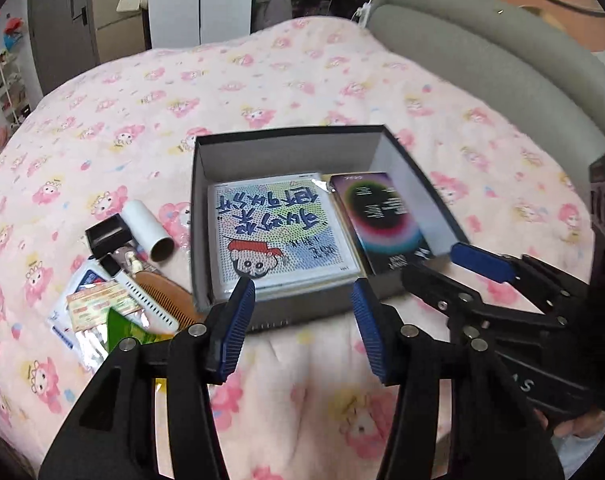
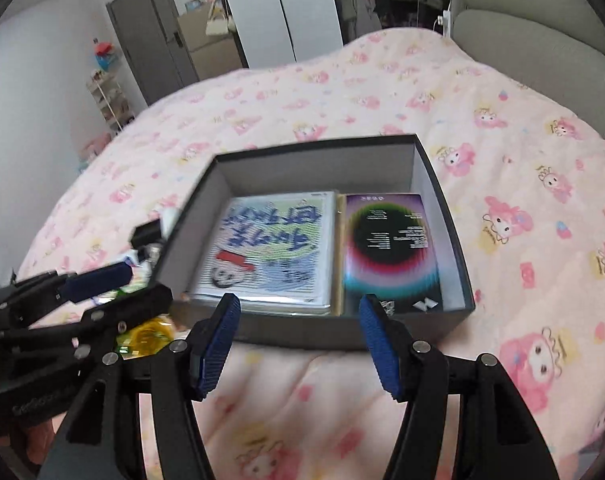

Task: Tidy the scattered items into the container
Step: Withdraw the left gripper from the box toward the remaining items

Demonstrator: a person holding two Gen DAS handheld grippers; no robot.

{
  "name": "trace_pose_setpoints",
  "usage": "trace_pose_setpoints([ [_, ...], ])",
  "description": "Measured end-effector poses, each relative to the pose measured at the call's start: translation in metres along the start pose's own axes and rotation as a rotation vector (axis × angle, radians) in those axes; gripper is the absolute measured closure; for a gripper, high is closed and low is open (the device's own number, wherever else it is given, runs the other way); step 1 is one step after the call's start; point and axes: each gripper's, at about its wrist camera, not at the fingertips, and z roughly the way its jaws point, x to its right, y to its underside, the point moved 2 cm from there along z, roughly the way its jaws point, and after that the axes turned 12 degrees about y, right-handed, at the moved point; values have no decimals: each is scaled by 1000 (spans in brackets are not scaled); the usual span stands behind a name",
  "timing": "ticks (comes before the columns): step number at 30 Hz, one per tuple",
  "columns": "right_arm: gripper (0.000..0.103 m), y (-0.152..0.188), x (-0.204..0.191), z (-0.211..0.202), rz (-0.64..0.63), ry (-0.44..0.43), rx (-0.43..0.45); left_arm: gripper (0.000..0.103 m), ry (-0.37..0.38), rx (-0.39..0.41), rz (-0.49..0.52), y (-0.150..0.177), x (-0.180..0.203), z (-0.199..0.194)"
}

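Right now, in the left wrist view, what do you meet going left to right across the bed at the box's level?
Packet pile → white tube → cartoon-cover book in the box → dark rainbow-ring book → right gripper.

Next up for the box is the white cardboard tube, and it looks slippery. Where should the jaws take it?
Grip the white tube across its middle, coming from above. It lies on its side on the blanket, its round wall exposed on both sides. The black box touches its near flank, so stay toward the open brown end.
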Motion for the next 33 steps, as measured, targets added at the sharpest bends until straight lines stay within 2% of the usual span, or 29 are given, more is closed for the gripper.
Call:
trace_pose_setpoints([
  [4, 44, 7, -21, -22, -19, -11, 28, 51, 8, 21, -7, 16, 0, -28],
  [7, 44, 12, -36, -34, -39, -24, 44, 46, 9, 41, -21, 29, -7, -48],
  [18, 45, 31, -100, -47, -149, -58, 52, 45, -9, 78, -113, 67, -50, -80],
  [22, 44, 40, -118, -38, -170, -131, 22, 43, -16, 83, -179, 85, -74, -82],
  [30, 44, 65, -126, 16, -171, -87, -105, 45, -56, 68, -392, 131, -144, -58],
  [33, 44, 75, -131, 35, -188, -74, -150, 49, -60, 70, -433, 139, -159, -49],
])
